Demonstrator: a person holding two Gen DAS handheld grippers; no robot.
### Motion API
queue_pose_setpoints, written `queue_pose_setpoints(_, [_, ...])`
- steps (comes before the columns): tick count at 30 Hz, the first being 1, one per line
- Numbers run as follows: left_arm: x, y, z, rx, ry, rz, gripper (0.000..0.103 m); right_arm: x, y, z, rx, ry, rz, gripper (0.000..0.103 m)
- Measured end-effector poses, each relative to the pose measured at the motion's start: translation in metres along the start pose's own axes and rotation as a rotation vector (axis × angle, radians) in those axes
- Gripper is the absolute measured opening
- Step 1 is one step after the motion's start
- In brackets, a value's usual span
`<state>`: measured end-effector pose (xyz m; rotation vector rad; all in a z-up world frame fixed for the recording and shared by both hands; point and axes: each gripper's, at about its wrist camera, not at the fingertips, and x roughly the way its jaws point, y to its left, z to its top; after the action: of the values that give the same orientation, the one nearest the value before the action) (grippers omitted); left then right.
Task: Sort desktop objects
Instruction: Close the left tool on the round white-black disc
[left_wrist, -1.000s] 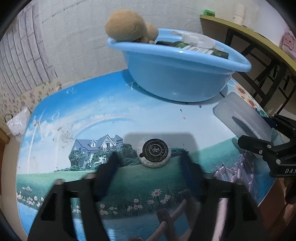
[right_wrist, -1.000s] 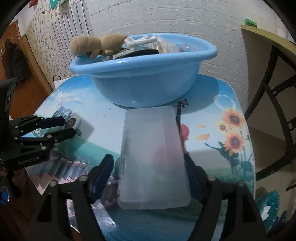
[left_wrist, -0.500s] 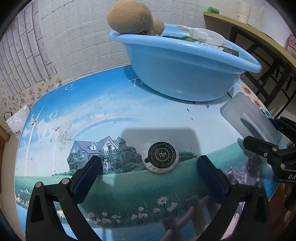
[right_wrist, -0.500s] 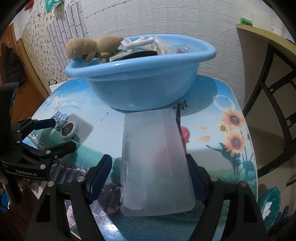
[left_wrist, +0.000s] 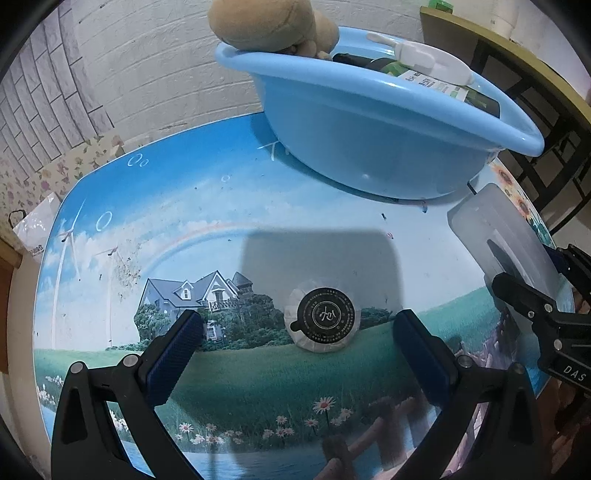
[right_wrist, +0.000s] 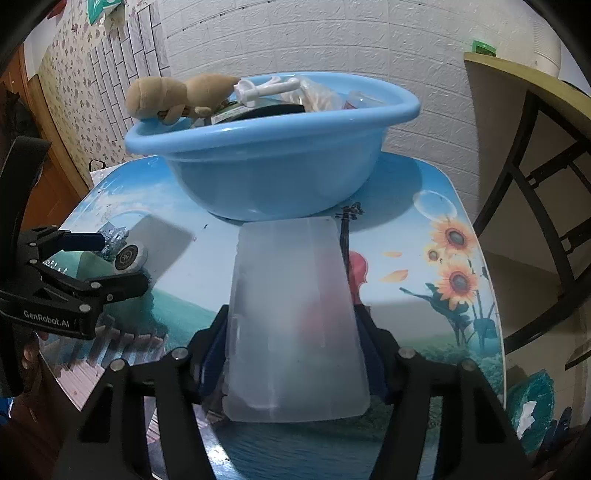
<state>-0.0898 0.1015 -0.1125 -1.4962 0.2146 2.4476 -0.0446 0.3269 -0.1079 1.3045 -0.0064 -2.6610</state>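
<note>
The left tool (left_wrist: 295, 332) stands wide open and holds nothing. The round wrapped soap (left_wrist: 320, 320), white paper with a black seal on top, lies flat on the picture-printed worktop (left_wrist: 221, 221) just ahead of the fingertips, a little right of the midline between them. Being round, it has no long axis to line up with. The left hand is plainly the nearer one.

The right tool (right_wrist: 291, 354) is closed on the frosted plastic case (right_wrist: 295, 317), gripping its near end by the long sides. The case's long axis points away towards the blue basin (right_wrist: 273, 173), which already holds a plush toy (right_wrist: 177, 96) and bottles.

The left tool's body reads "GenRobot.AI". The seal's characters are too small to read.
</note>
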Motion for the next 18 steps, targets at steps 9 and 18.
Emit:
queue_pose_setpoints(9, [0.0,0.0,-0.002,-0.014,-0.011,0.002,0.103,0.0,0.001,0.0,-0.009,-0.007,-0.012,0.062])
queue_pose_setpoints(18, [-0.009,-0.002,-0.018,0.003,-0.096,-0.009,0.092,0.001,0.002,0.001,-0.022,-0.008,-0.024,0.062])
